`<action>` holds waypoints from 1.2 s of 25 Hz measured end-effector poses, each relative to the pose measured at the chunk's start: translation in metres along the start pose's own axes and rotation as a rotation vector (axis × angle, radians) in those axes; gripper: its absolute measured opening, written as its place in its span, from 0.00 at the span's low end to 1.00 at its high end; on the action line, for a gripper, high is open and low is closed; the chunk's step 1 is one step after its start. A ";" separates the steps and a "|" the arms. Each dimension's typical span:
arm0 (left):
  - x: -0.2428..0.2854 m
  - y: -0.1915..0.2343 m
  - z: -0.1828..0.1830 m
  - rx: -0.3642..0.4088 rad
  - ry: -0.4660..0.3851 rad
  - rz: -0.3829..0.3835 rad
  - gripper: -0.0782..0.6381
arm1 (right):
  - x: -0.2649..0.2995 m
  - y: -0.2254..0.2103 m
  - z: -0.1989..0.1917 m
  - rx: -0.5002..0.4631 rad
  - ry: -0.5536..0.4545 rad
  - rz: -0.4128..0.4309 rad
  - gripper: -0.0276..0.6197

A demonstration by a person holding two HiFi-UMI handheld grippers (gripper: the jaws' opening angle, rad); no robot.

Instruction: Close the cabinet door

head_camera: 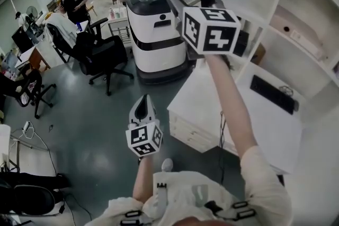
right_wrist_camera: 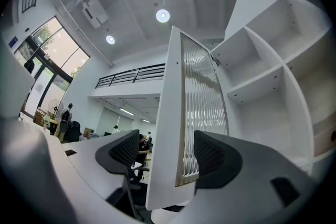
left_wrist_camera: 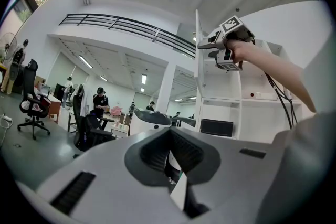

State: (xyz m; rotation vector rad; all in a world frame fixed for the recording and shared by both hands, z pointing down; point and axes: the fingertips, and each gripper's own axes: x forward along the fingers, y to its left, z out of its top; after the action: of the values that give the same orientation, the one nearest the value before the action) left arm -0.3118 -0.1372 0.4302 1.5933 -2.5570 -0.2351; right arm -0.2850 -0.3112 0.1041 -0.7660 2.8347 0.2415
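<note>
Closest to us is the right gripper (right_wrist_camera: 167, 148), its marker cube (head_camera: 210, 30) looming at 12 to 1 o'clock in the head view at the end of a raised arm. Its jaws are spread, and the lower free corner of the cabinet door (right_wrist_camera: 167, 113) stands between them. We cannot tell whether either pad touches it. The door stands wide open, swung out from the white cabinet (right_wrist_camera: 262, 71), whose bare shelves fill 1 to 4 o'clock in the right gripper view.

To close it well, we judge it best to bear on the door's white frame rather than on its ribbed glass panel (right_wrist_camera: 202, 107). We would follow the arc around the hinged side and draw the inner jaw clear before the edge meets the shelves, or that jaw gets trapped.

The left gripper (left_wrist_camera: 169, 156) hangs low at 6 to 7 o'clock in the head view, jaws pressed together on nothing, and takes no part.

A white machine with a dark grey top (head_camera: 153, 34) stands at 11 o'clock, near the door's outer side. It looks clear of the closing swing. A black office chair (head_camera: 100, 55) sits at 10 o'clock, with people at desks (head_camera: 71, 0) well beyond. Below the shelves, at 4 o'clock, a white desk (head_camera: 265, 129) carries a black keyboard (head_camera: 271, 94). The raised arm itself crosses the opening.
</note>
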 end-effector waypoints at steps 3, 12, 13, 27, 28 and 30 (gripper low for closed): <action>0.002 0.011 -0.004 -0.018 0.010 0.014 0.12 | 0.010 -0.003 -0.005 0.012 0.021 -0.024 0.52; 0.008 0.034 -0.003 -0.027 0.012 0.022 0.12 | 0.028 -0.005 -0.011 0.100 0.022 -0.050 0.52; 0.009 0.035 -0.003 -0.028 0.012 0.022 0.12 | 0.030 -0.006 -0.011 0.095 0.025 -0.055 0.52; 0.019 0.048 -0.004 -0.039 0.013 0.006 0.12 | 0.040 -0.007 -0.030 0.083 0.064 -0.092 0.51; 0.020 0.049 -0.005 -0.041 0.014 0.005 0.12 | 0.040 -0.008 -0.031 0.081 0.067 -0.096 0.50; 0.022 0.049 -0.006 -0.043 0.015 0.002 0.12 | 0.041 -0.011 -0.034 0.078 0.068 -0.102 0.47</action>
State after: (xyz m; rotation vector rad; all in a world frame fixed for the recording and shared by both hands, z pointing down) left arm -0.3633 -0.1360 0.4460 1.5714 -2.5240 -0.2750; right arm -0.3190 -0.3469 0.1264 -0.9150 2.8383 0.0911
